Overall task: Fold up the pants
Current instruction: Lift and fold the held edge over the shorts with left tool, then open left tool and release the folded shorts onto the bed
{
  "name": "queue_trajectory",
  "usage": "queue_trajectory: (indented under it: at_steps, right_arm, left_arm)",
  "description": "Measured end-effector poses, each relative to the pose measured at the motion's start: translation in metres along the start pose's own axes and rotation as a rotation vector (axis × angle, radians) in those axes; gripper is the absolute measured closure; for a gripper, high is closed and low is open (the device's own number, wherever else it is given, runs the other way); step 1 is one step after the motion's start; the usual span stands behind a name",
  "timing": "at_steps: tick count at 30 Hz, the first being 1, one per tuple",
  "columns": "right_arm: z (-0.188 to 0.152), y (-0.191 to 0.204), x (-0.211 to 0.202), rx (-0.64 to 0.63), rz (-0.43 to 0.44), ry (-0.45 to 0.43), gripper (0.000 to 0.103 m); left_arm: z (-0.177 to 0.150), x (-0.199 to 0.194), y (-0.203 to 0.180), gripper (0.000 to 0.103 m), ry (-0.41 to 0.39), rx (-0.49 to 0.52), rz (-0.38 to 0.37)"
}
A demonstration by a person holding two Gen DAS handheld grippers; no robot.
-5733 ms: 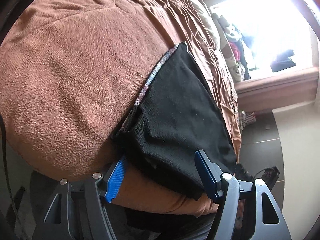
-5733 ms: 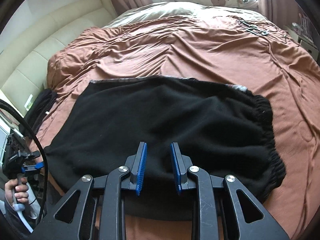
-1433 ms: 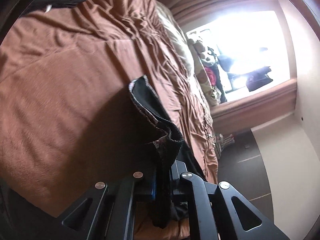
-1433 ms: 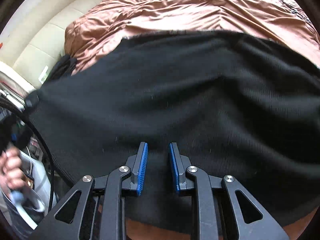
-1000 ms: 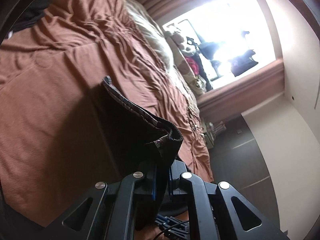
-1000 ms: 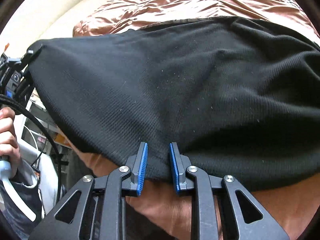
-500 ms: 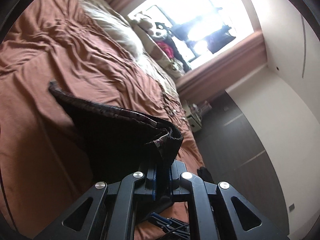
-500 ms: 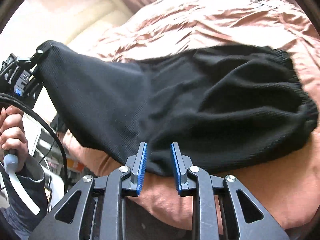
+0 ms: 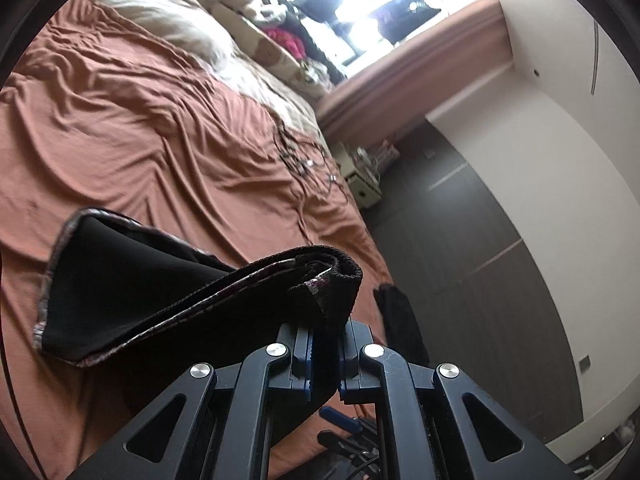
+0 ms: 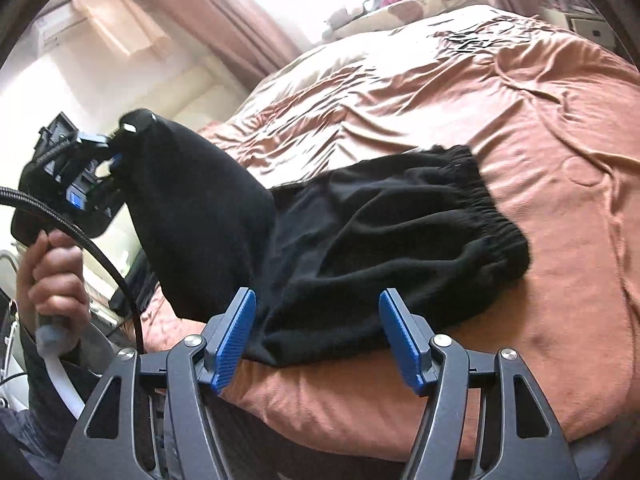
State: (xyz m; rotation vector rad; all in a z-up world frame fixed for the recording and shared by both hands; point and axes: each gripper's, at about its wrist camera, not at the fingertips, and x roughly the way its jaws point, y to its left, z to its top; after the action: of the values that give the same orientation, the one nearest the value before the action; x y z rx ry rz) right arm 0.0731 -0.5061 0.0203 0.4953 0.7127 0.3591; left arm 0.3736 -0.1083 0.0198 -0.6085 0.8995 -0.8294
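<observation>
The black pants (image 10: 380, 240) lie across the brown bed (image 10: 540, 120), elastic waistband to the right. My left gripper (image 9: 324, 344) is shut on one corner of the pants (image 9: 160, 280), and the patterned hem stands folded up ahead of it. In the right wrist view that left gripper (image 10: 100, 156) holds the corner raised at the left, so the cloth hangs like a tent. My right gripper (image 10: 320, 332) is by the bed's near edge with its jaws opening wide. The pants' near edge lies between its blue pads (image 10: 234, 336), which do not press on it.
A person's hand (image 10: 52, 280) grips the left tool, and a black cable (image 10: 100, 248) loops below it. Pillows and plush toys (image 9: 256, 4) sit at the bed's far end under a bright window. There is a cream headboard (image 10: 180, 92), a small nightstand (image 9: 360, 176) and dark floor (image 9: 460, 240).
The left gripper has carried the pants corner higher and further across the bed. The right gripper's jaws have spread wide, letting go of the pants' near edge.
</observation>
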Motion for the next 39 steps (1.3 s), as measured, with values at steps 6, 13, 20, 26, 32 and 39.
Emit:
queue_trajectory:
  at_steps: [6, 13, 20, 26, 32, 39]
  right_arm:
    - [-0.009, -0.019, -0.026, 0.036, -0.015, -0.018, 0.04]
    - [-0.021, -0.034, -0.047, 0.074, -0.031, -0.031, 0.04]
    - [-0.031, -0.047, -0.064, 0.114, -0.053, -0.028, 0.04]
    - [-0.033, -0.053, -0.061, 0.137, -0.054, -0.004, 0.04]
    - [-0.032, -0.049, -0.044, 0.137, -0.058, 0.026, 0.04]
    - [-0.029, -0.045, -0.022, 0.14, -0.083, 0.043, 0.04]
  left_arm:
    - [-0.018, 0.044, -0.007, 0.094, 0.096, 0.008, -0.006]
    - [-0.046, 0.092, -0.02, 0.094, 0.215, 0.02, -0.022]
    - [-0.074, 0.134, -0.026, 0.089, 0.321, 0.01, -0.015]
    - [-0.089, 0.14, -0.013, 0.033, 0.376, -0.049, -0.014]
    - [-0.078, 0.112, 0.012, 0.025, 0.331, -0.067, 0.038]
    - [-0.071, 0.079, 0.055, 0.024, 0.278, -0.127, 0.109]
